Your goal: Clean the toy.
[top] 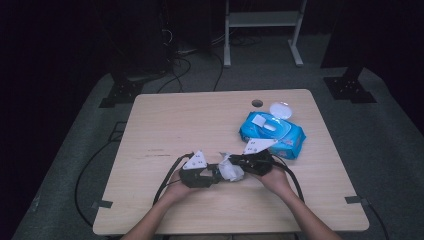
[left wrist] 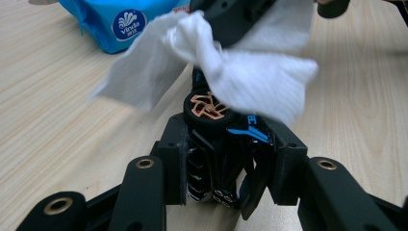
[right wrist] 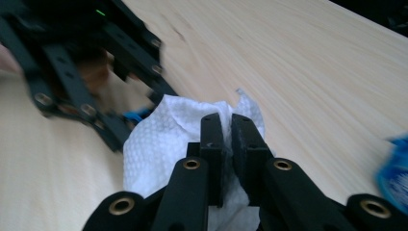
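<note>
Over the worktop, the left gripper is clamped on a small black toy car, while the right gripper, jaws nearly together, pinches a white wipe draped against that car.

Near the front edge of the wooden table, the left claw and the right claw meet at a crumpled white wipe. Just behind the right claw lies a blue wipes pack, its round white lid flipped open.
</note>
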A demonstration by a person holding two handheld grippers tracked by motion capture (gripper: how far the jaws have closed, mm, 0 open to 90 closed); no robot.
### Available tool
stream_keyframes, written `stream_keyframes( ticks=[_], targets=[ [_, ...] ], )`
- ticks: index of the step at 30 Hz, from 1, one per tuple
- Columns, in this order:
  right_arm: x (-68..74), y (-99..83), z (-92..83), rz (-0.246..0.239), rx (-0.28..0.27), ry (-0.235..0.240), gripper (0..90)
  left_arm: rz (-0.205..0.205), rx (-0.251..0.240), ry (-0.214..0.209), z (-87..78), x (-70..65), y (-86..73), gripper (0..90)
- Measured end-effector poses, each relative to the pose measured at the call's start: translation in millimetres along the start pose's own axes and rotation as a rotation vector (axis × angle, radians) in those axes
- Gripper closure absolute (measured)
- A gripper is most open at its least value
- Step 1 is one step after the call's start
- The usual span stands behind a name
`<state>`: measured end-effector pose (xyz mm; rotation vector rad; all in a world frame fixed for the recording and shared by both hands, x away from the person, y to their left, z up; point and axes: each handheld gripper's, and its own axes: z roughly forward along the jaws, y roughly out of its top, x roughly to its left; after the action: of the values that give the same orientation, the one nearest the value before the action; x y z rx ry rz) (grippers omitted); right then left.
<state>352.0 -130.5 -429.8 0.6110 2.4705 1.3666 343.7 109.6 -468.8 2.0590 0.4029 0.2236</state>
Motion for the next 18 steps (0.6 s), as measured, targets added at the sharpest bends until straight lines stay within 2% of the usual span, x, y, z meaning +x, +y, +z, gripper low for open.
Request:
stream_keyframes(
  ticks=[3, 4, 6, 9, 15, 18],
  targets=[
    [12.9, 5.6, 14.2, -0.007, -0.024, 0.081, 83.2, 0.015, 0.012, -0.001, 0.8, -0.4, -0.7, 57.9],
    [16.4, 7.5, 18.2, -0.018, -0.022, 0.085, 83.3, 0.017, 0.015, -0.003, 0.6, 0.3, -1.7, 57.7],
    [16.9, 10.1, 19.7, -0.035, -0.013, 0.075, 83.4, 0.006, 0.007, -0.011, 0.7, 1.4, -2.5, 57.8],
    [8.1, 6.4, 11.9, -0.018, -0.009, 0.048, 83.4, 0.031, 0.014, -0.004, 1.1, -0.5, -1.3, 58.0],
    [-15.8, -10.9, -15.5, 0.04, -0.005, -0.043, 83.5, 0.037, 0.018, -0.002, 1.3, -0.7, -0.3, 58.1],
    [-19.1, -15.4, -19.7, 0.066, -0.014, -0.061, 83.6, 0.035, 0.019, -0.002, 1.6, -0.8, -0.2, 58.0]
  ],
)
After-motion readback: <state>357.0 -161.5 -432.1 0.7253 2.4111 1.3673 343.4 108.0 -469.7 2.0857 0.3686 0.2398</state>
